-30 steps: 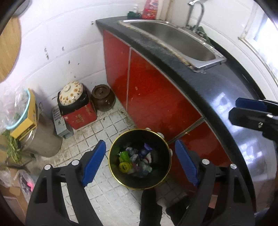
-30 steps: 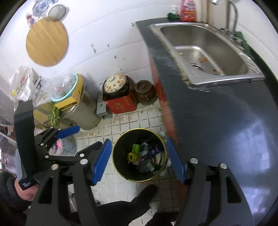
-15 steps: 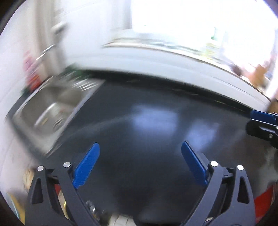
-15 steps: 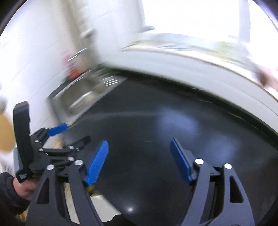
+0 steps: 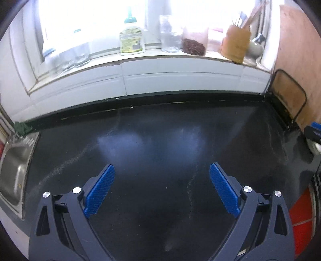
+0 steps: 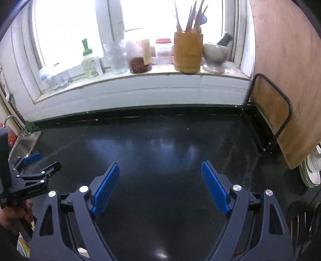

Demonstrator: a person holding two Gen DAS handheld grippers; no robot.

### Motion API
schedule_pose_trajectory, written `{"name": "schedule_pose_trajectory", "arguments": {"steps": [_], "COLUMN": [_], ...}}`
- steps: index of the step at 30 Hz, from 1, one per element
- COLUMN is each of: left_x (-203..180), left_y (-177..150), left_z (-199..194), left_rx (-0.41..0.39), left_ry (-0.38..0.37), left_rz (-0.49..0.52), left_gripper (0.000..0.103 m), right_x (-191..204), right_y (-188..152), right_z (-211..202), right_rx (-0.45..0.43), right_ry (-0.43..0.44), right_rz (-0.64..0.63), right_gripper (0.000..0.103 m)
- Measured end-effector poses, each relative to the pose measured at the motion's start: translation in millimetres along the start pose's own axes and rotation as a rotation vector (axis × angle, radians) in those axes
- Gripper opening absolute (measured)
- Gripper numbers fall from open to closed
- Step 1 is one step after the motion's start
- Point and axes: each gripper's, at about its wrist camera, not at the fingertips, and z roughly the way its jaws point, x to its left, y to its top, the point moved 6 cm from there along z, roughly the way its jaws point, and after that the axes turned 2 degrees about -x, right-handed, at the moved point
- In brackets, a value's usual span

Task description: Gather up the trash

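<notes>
Both wrist views close above the black countertop [image 5: 160, 140], facing the windowsill [image 6: 140, 78], sharing both, side by side.

Ahead of my claw, the glossy black surface [image 6: 170, 152] meets a white sill [image 6: 140, 84] under a glaring window [image 6: 66, 30].

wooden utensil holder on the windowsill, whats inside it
The wooden utensil holder holds a bundle of long thin sticks, probably chopsticks, and a pale spoon-like utensil, all standing upright. Their lower ends are hidden by its wall.
</notes>
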Motion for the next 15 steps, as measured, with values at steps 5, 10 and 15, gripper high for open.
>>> {"name": "schedule_pose_trajectory", "arguments": {"steps": [5, 10, 15], "left_x": [-1.8, 2.1, 2.5], "left_y": [-2.2, -4.5, -6.2], "left_z": [-3.2, -6.0, -8.7], "left_rx": [-0.002, -0.003, -0.004], "left_ry": [0.010, 0.019, 0.026], "left_rz": [0.002, -0.015, -0.018], "left_gripper": [0.093, 0.093, 0.093], "right_x": [-3.6, -0.9, 1.5], "right_y": [-6.6, -3.0, -2.4], "right_z": [2.3, 0.9, 0.6], "right_rx": [0.015, 0.015, 0.015], "right_ry": [0.008, 0.016, 0.022], "right_rz": [-0.014, -0.014, -0.021], "right_gripper": [0.081, 0.081, 0.081]}}
